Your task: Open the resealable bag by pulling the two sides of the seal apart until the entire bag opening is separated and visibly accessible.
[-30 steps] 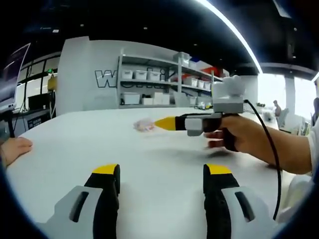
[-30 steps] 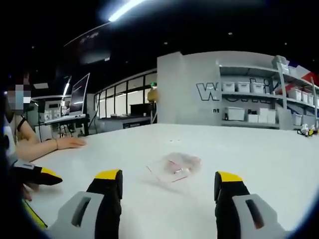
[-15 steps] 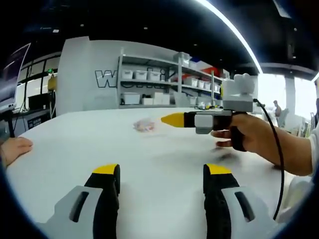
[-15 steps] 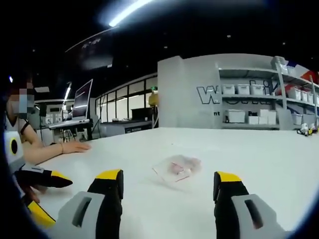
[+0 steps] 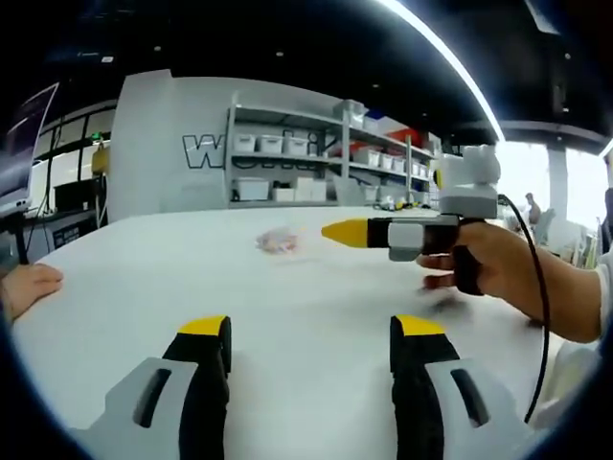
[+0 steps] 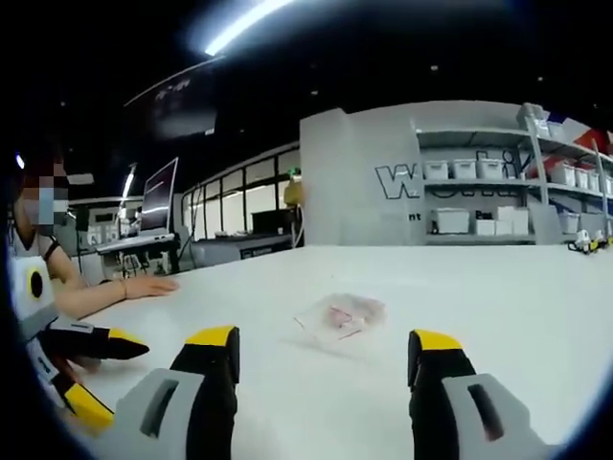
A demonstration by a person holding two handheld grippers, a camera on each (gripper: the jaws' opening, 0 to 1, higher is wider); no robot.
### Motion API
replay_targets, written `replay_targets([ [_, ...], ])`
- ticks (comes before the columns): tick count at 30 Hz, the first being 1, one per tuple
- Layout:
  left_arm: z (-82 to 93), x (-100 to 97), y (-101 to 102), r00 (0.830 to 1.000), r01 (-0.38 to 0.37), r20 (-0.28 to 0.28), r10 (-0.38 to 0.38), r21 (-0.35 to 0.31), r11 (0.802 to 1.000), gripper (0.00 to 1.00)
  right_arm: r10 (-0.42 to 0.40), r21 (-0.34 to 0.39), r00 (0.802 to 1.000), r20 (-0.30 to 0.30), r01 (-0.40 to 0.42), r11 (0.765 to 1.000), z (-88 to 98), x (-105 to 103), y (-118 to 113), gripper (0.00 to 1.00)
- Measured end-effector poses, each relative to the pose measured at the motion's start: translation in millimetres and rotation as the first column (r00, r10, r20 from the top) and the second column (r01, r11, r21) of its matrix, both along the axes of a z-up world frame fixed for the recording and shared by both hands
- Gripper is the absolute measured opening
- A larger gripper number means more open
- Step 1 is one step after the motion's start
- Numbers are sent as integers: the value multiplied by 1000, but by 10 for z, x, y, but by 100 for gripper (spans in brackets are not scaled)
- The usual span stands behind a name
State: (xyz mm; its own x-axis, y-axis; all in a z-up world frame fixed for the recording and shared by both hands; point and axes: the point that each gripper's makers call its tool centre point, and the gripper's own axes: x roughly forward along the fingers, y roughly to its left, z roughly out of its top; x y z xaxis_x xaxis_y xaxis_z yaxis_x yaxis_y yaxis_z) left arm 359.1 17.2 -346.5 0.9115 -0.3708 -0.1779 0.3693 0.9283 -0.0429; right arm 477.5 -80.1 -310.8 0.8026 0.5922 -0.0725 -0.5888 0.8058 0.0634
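**A:** So where are the claws at? Left gripper has its jaws spread wide, nothing between them, parked low over the table. Right gripper is the same: wide open and empty.

**B:** Yep, and from the left gripper view the right one has drifted back and up over the last second, further from the bag, not closer. The left hasn't budged. I'd say the task hasn't started; the seal looks untouched.

**A:** The bag lies flat mid-table, well ahead of both claws, with something pinkish inside.

**B:** Past the bag there's a grey wall with lettering, plus shelves of white bins. Someone's hand rests on the table edge, off to the bag's left.
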Motion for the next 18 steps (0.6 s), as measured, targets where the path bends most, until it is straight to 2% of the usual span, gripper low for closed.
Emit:
replay_targets([
  [18, 9, -7, 12, 1000, -2, 3, 2, -1, 1000, 67, -9, 0, 1000, 18, 9, 1000, 12, -159, -34, 70],
])
